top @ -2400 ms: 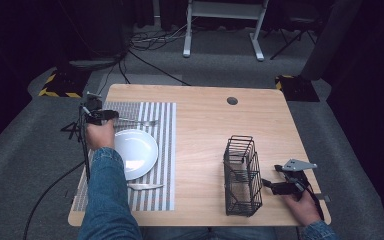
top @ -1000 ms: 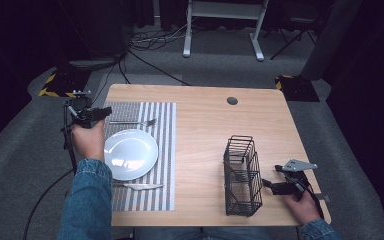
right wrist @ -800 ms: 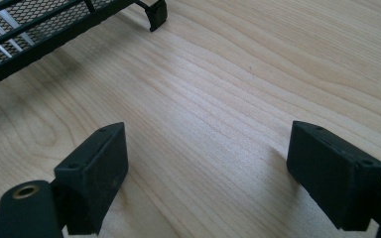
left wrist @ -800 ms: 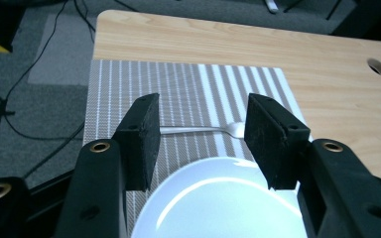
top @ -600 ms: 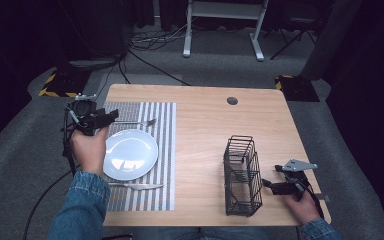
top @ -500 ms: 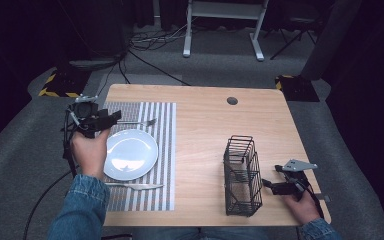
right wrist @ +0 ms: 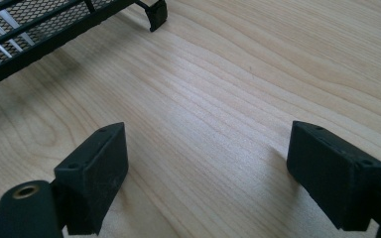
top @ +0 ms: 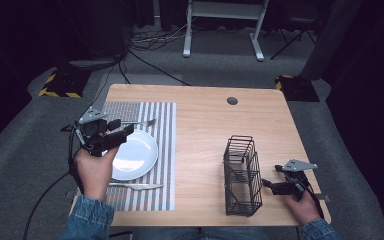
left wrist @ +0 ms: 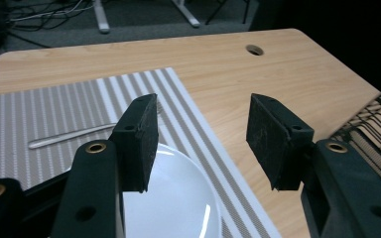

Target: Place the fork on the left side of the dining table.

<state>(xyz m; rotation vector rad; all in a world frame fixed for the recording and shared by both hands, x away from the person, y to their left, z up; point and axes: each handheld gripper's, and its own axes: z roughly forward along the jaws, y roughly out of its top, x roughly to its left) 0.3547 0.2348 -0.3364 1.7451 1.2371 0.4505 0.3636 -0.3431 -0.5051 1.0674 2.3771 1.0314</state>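
The left gripper (top: 122,134) hovers with fingers spread and empty over the white plate (top: 137,155) on the striped mat near the surface's left edge, while the right gripper (top: 266,183), fingers wide apart, rests beside the wire basket (top: 242,176).

A round white plate (top: 132,155) is laid flat on the striped mat, between a fork (top: 139,122) and a knife (top: 136,186).
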